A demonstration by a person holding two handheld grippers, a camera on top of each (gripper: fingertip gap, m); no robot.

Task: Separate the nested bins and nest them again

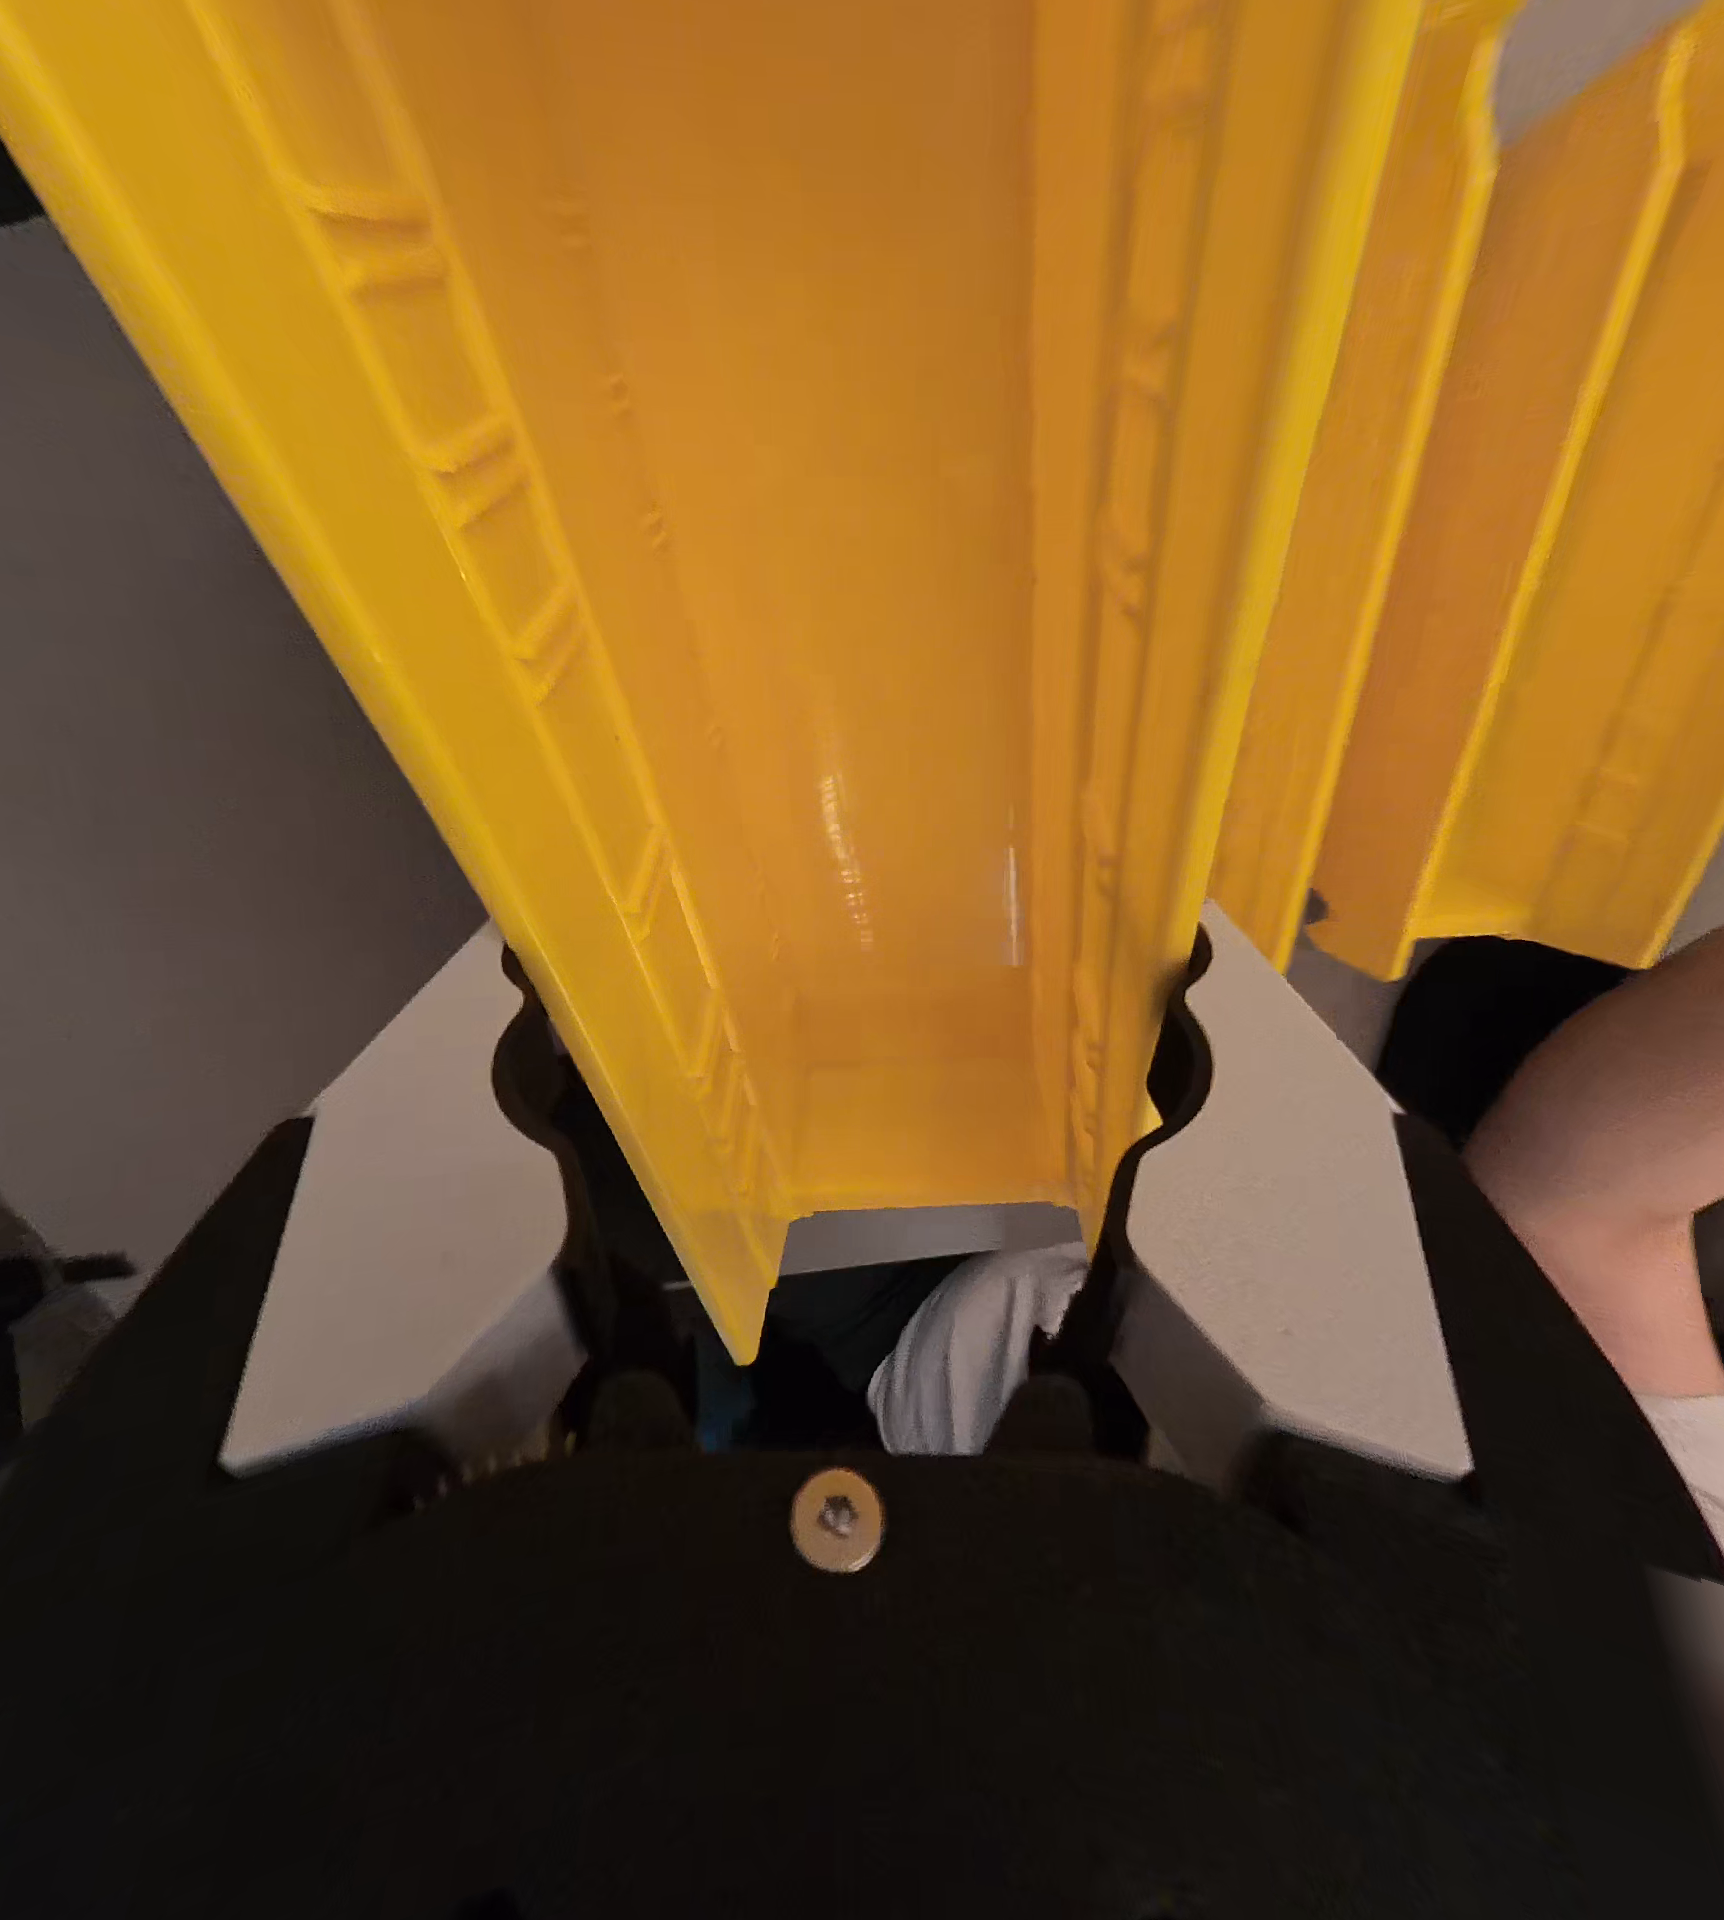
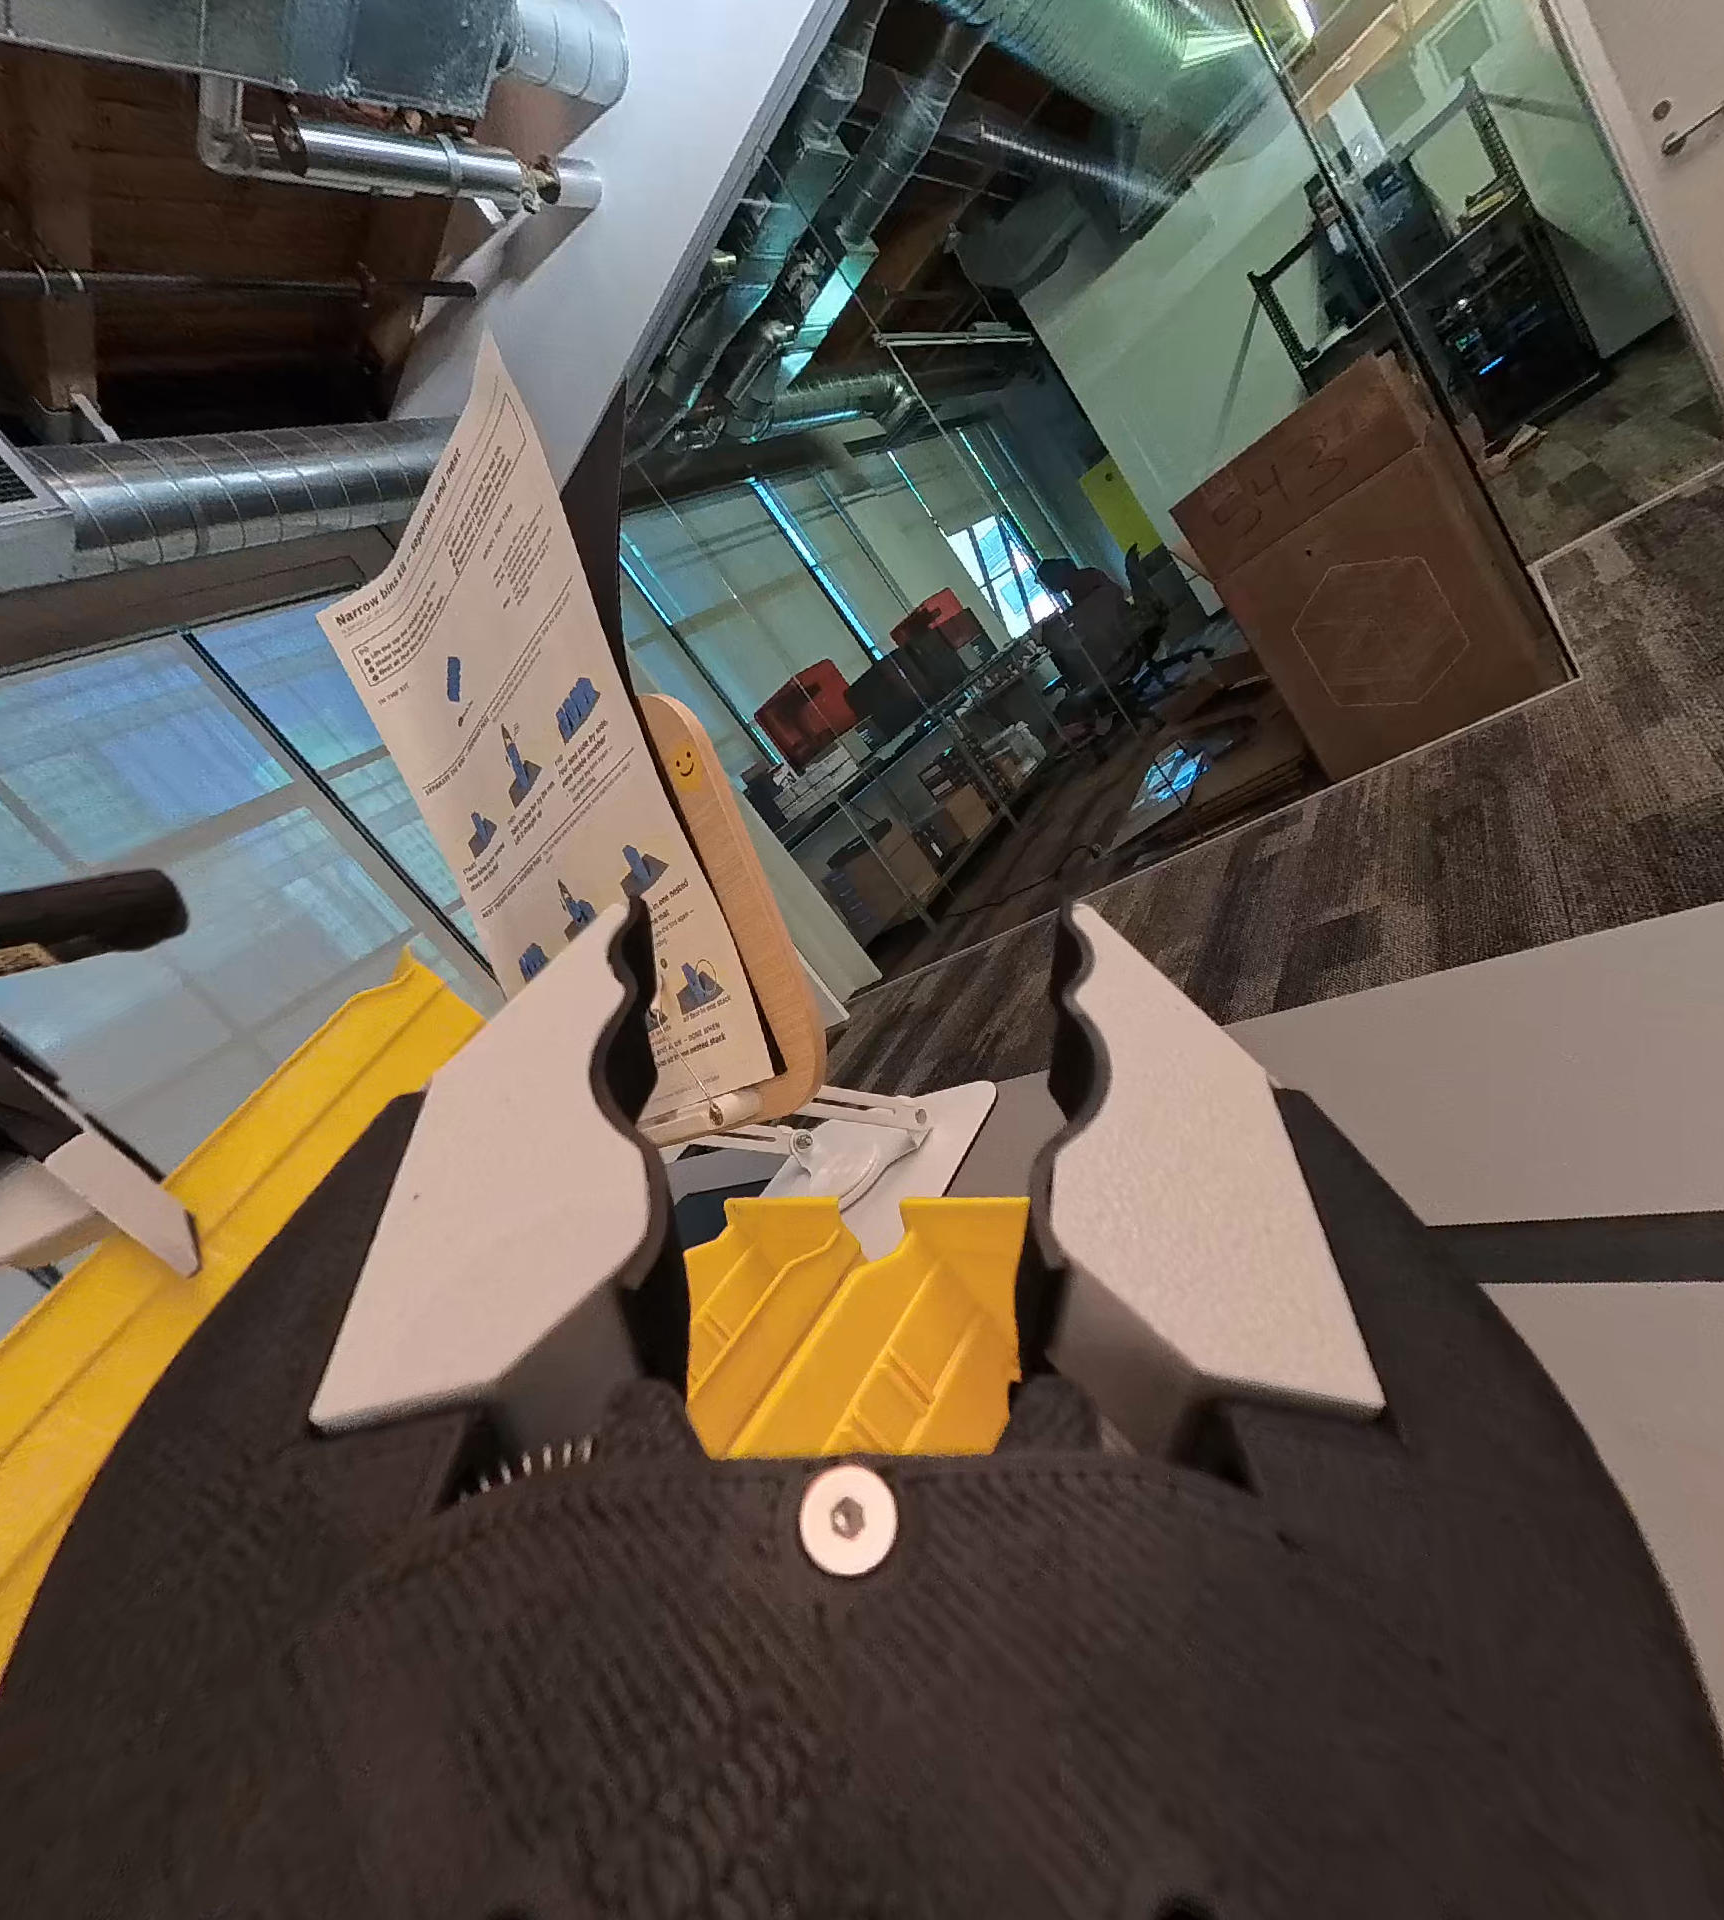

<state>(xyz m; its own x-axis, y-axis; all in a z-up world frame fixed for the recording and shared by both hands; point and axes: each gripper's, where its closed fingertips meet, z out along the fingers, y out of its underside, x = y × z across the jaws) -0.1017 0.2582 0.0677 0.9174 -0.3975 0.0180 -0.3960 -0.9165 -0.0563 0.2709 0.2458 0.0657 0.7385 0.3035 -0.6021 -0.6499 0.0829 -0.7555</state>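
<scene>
A long yellow bin [image 1: 837, 520] runs forward between the fingers of my left gripper [image 1: 853, 1039]. Both black pads press on its sides, so the gripper is shut on it. This bin also shows in the right wrist view [image 2: 162, 1299], with the left gripper [image 2: 58, 1143] on it. A second yellow bin [image 1: 1523, 520] lies beside it to the right. In the right wrist view its ribbed end [image 2: 858, 1330] sits deep between the fingers of my right gripper [image 2: 853, 997], filling the width between them. Nothing lies between that gripper's fingertips.
An instruction sheet [image 2: 546, 779] stands on a wooden holder [image 2: 744, 883] at the back of the grey table [image 2: 1564, 1091]. A person's arm [image 1: 1616, 1143] is at the right. A cardboard box [image 2: 1357, 582] and a glass wall stand beyond the carpet.
</scene>
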